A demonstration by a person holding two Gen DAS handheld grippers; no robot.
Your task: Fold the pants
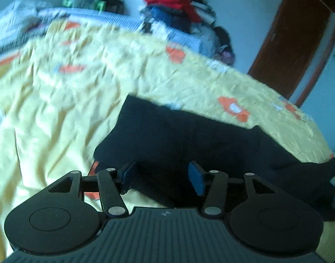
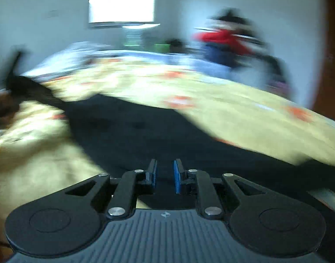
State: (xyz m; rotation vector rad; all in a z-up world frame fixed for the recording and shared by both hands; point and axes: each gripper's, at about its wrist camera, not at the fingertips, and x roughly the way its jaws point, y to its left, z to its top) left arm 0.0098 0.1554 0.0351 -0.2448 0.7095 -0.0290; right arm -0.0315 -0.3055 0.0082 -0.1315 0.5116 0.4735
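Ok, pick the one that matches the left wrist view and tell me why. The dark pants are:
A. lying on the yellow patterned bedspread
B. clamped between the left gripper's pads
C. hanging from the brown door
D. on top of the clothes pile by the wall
A: the dark pants lie spread on the yellow bedspread, while the left gripper stands open above them with nothing between its pads.
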